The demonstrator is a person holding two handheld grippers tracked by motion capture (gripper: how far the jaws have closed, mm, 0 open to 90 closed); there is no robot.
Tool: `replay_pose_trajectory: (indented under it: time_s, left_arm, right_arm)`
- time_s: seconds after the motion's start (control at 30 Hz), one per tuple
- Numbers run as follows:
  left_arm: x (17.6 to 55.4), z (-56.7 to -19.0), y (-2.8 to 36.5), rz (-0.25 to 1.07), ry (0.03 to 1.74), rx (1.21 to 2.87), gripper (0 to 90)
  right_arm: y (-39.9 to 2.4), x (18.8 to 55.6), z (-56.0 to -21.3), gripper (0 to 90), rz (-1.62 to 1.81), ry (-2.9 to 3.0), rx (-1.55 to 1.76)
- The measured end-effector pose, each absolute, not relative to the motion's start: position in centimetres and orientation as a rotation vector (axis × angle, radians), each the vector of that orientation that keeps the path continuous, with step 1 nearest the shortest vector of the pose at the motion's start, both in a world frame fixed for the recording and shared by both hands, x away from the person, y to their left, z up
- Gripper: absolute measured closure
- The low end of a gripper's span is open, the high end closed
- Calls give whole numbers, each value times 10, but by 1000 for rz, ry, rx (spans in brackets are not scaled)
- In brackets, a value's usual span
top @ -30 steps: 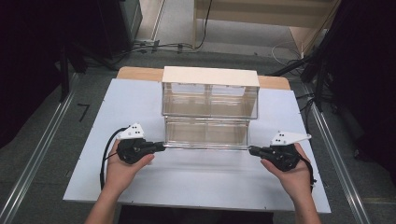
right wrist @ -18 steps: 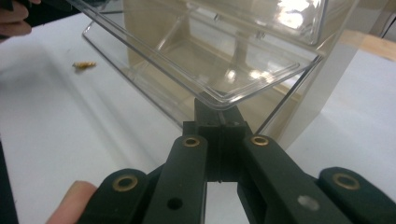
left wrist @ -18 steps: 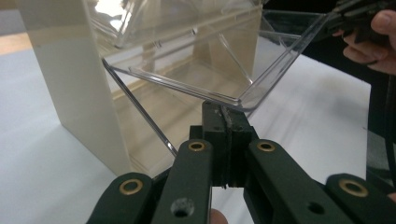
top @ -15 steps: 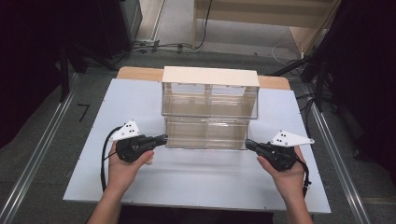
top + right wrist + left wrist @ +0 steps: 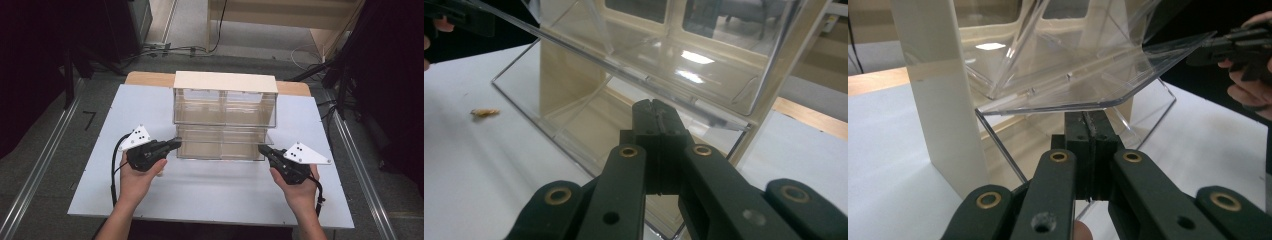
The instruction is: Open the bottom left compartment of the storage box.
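Note:
A cabinet [image 5: 225, 82] with a cream frame and clear plastic drawers stands at the middle of the white table [image 5: 210, 195]. Its wide lower drawer [image 5: 220, 150] juts out toward me. My left gripper [image 5: 176, 143] is shut, its tips at the drawer's left front corner. In the left gripper view the shut jaws [image 5: 1090, 120] sit just under the drawer's clear front lip [image 5: 1098, 85]. My right gripper [image 5: 262, 149] is shut too, at the right front corner. Its tips [image 5: 655, 107] lie under the clear edge [image 5: 624, 65]. Nothing shows between either pair of jaws.
Two smaller clear drawers [image 5: 225, 107] sit closed in the upper row. A small tan scrap [image 5: 485, 113] lies on the table near the drawer. Bare white table lies between my hands and in front of the cabinet. Cables and dark stands surround the table.
Both hands drew back toward me and turned, so the jaws now point slantwise in at the lower drawer's front corners instead of straight at its sides.

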State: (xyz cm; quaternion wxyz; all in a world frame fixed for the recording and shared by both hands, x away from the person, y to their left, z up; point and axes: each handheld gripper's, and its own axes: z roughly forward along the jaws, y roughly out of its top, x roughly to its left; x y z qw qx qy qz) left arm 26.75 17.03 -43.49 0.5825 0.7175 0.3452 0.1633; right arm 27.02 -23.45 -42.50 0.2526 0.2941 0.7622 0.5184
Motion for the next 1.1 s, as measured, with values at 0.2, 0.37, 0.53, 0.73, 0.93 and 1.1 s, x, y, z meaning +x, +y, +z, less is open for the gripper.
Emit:
replay_pose_trajectory:
  time_s: [0.2, 0.37, 0.53, 0.73, 0.93, 1.1]
  left_arm:
    - [269, -434, 168, 400, 839, 1638, 900]
    - [269, -432, 167, 412, 850, 1619, 900]
    - [270, -430, 162, 427, 841, 1619, 900]
    - [272, -428, 161, 431, 843, 1606, 900]
    - [274, -427, 161, 436, 842, 1602, 900]
    - [274, -427, 162, 430, 852, 1589, 900]
  right_arm:
    - [-233, 271, -426, 878, 1411, 2021, 858]
    - [-232, 272, -425, 877, 1424, 1990, 888]
    - [-234, 277, -425, 877, 1465, 1987, 943]
    - [-235, 278, -425, 878, 1481, 1975, 942]
    - [-239, 281, -421, 878, 1519, 1946, 954]
    - [-240, 283, -419, 878, 1534, 1940, 956]
